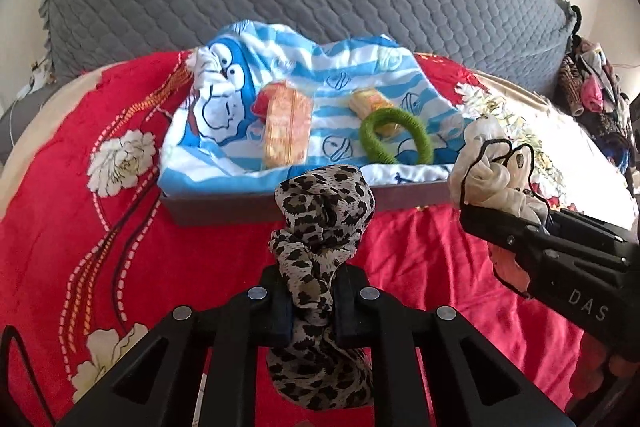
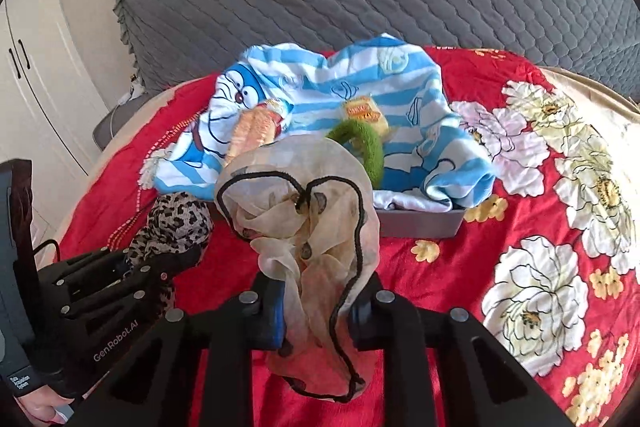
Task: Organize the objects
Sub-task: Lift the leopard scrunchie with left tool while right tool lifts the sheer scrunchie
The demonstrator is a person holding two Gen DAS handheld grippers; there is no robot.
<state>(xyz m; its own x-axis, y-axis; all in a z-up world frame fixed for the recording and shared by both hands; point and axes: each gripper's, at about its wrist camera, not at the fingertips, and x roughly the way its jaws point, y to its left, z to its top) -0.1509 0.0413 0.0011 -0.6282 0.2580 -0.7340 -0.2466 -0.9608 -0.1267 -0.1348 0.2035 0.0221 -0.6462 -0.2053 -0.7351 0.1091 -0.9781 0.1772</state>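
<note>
Leopard-print scarf (image 1: 320,223) is right up against the lens in the left wrist view, bunched up and pinched in the left gripper (image 1: 312,311), jaws clamped tight on the middle of it, a lump sticking up above and a tail hanging below. Past it sits a shallow grey tray (image 1: 224,213) on the red floral bedspread (image 1: 100,227), lined with a blue-striped cartoon towel (image 1: 280,67), with a snack packet (image 1: 286,123), a smaller yellow packet (image 1: 370,103) and a green hair ring (image 1: 396,137) already inside. Off to the right, the right gripper (image 1: 496,215) holds a cream scarf (image 1: 492,179) with black trim. Over to the right wrist view: that cream scarf (image 2: 304,203) fills the near middle, the right gripper (image 2: 316,323) squeezed shut on it, fabric ballooning above the jaws and blocking part of the tray (image 2: 420,223) beyond. The left gripper (image 2: 132,267) with its leopard-print scarf (image 2: 176,227) is near left. My guess is both scarves are headed for the tray. I'd carry them high enough that the dangling tails clear the near rim, bring each one properly over the towel before letting go, and drop them to the sides so they don't bury the packets or drag the ring out.
</note>
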